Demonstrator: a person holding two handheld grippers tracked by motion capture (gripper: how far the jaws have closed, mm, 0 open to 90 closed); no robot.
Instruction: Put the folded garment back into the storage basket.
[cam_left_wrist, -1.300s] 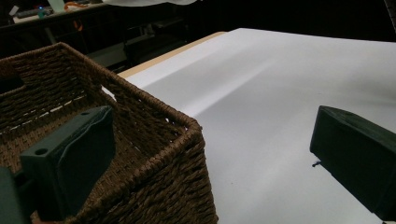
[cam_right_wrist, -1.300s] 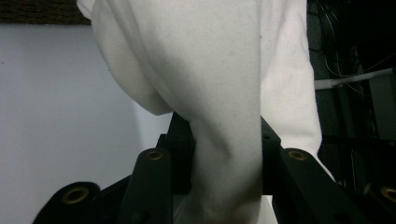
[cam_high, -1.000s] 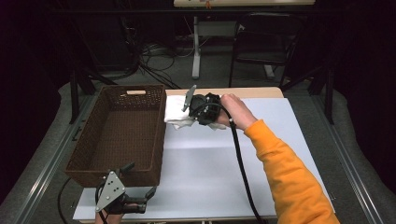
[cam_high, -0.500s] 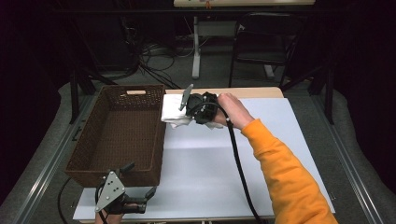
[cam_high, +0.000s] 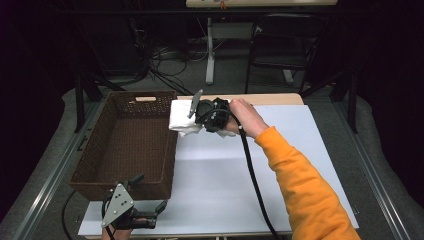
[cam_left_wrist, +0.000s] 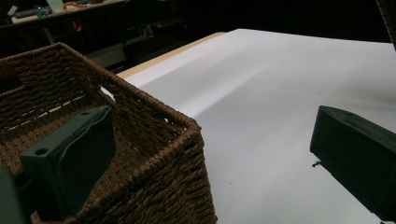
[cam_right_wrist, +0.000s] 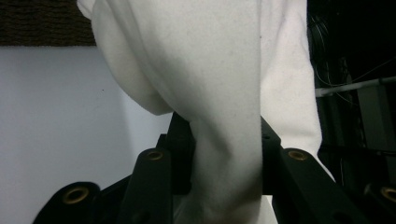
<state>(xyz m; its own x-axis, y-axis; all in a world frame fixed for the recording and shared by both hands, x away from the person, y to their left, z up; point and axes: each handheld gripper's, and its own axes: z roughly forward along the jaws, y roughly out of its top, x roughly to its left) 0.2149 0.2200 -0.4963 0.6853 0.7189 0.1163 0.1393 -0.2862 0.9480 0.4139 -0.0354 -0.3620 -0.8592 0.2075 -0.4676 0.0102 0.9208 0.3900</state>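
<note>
A white cloth hangs bunched at the far edge of the table, right beside the top right corner of the brown wicker basket. My right gripper is shut on it, held by a hand in an orange sleeve. In the right gripper view the white cloth is pinched between the two black jaws and drapes upward across the picture. My left gripper rests low at the table's near edge, just in front of the basket's near wall. Its jaws stand wide apart, one over the basket's near corner and one over the white table.
The table top is covered in white with a wooden strip along its far edge. A black cable trails from the right gripper toward the near edge. A chair and table legs stand on the dark floor beyond.
The right gripper has carried the cloth a little to the left, closer to the basket's corner. The left gripper has stayed where it was.
</note>
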